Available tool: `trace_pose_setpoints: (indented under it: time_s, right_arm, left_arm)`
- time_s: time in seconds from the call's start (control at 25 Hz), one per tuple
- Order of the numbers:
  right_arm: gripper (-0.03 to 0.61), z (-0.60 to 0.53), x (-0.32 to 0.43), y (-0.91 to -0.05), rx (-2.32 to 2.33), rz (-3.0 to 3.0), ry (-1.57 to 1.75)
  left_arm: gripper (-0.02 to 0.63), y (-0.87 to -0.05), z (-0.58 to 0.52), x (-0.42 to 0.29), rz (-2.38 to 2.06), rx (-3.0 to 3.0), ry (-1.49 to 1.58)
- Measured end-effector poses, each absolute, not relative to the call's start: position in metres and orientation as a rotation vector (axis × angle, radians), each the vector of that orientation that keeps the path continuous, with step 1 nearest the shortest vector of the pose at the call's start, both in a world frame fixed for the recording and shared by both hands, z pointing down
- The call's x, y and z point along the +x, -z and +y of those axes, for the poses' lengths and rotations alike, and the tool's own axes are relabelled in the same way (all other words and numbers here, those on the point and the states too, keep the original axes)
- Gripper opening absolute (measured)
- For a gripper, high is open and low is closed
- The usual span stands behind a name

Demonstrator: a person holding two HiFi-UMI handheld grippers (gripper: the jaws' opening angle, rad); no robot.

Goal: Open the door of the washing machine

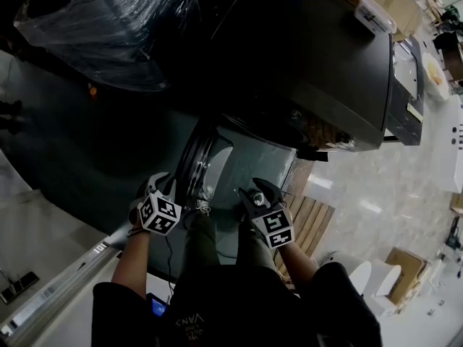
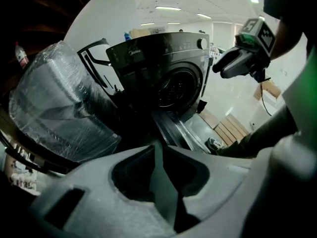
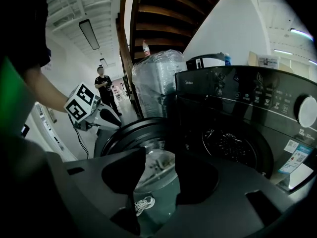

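Note:
The dark washing machine (image 1: pixel 318 56) stands ahead, and its round door (image 1: pixel 199 161) is swung out toward me, leaving the drum opening (image 3: pixel 233 148) uncovered. My left gripper (image 1: pixel 163 183) hovers at the door's left rim; its jaws stand open by only a narrow gap, with nothing between them (image 2: pixel 159 148). My right gripper (image 1: pixel 257 190) is to the right of the door's glass, open and empty (image 3: pixel 158 155). In the left gripper view the door (image 2: pixel 173 128) shows edge-on below the machine's front (image 2: pixel 168 73). Neither gripper touches the door.
A large plastic-wrapped appliance (image 1: pixel 108 27) stands left of the machine. A wooden pallet (image 1: pixel 311 223) lies on the floor to the right. A white container (image 1: pixel 375 13) sits on the machine's top. A person (image 3: pixel 104 86) stands far off, under a wooden staircase (image 3: pixel 168 9).

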State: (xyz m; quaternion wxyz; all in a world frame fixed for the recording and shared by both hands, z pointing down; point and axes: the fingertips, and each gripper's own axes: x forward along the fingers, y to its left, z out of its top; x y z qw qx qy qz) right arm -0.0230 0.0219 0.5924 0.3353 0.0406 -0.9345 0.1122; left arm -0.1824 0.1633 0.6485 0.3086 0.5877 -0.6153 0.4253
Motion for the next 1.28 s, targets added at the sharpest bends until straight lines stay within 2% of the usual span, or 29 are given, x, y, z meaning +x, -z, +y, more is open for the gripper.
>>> trace_pose_setpoints:
  time_s: [0.12,0.48,1.28]
  right_arm:
    - [0.192,0.027,-0.039,-0.586,0.114,-2.444,-0.289]
    - [0.192,0.039,-0.086,-0.563,0.159,-2.471,-0.276]
    - [0.192,0.034,-0.133,-0.555,0.273,-2.479,-0.301]
  left_arm:
    - [0.035,-0.65,0.173,-0.206,-1.686,1.486,-1.073]
    - [0.029,-0.654,0.192,-0.299,-1.808,1.323,-0.842]
    - [0.017,-0.647,0.136,-0.446,-1.911,1.296,-0.883]
